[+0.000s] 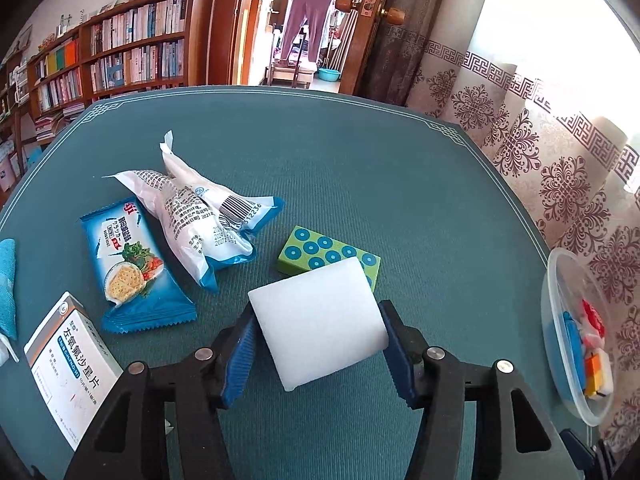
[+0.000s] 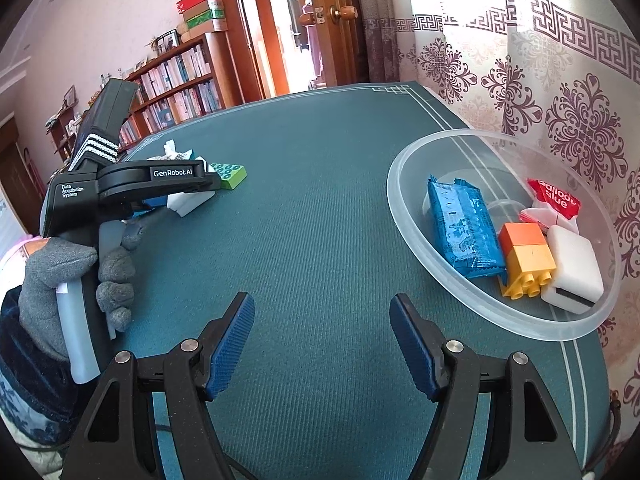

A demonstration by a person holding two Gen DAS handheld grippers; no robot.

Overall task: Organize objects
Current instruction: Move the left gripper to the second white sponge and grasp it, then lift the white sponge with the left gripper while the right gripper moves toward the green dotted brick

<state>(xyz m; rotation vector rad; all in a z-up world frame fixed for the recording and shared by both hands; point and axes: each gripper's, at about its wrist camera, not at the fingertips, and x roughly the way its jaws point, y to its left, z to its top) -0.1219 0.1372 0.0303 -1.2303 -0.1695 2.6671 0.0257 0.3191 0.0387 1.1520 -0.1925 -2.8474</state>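
Between the blue pads of the left hand-held gripper (image 1: 318,344) sits a white block (image 1: 318,320), both pads against its sides: clamped on it, block low over the tabletop (image 1: 400,184). Its long axis runs away from the wrist, far end overlapping the green dotted brick (image 1: 320,252). Off to the right, well apart, stands the clear bowl (image 2: 400,200), already holding sorted bits. Right hand-held gripper (image 2: 322,344) is nearer the bowl, jaws spread, empty. Likely next: carry block rightward to the bowl.
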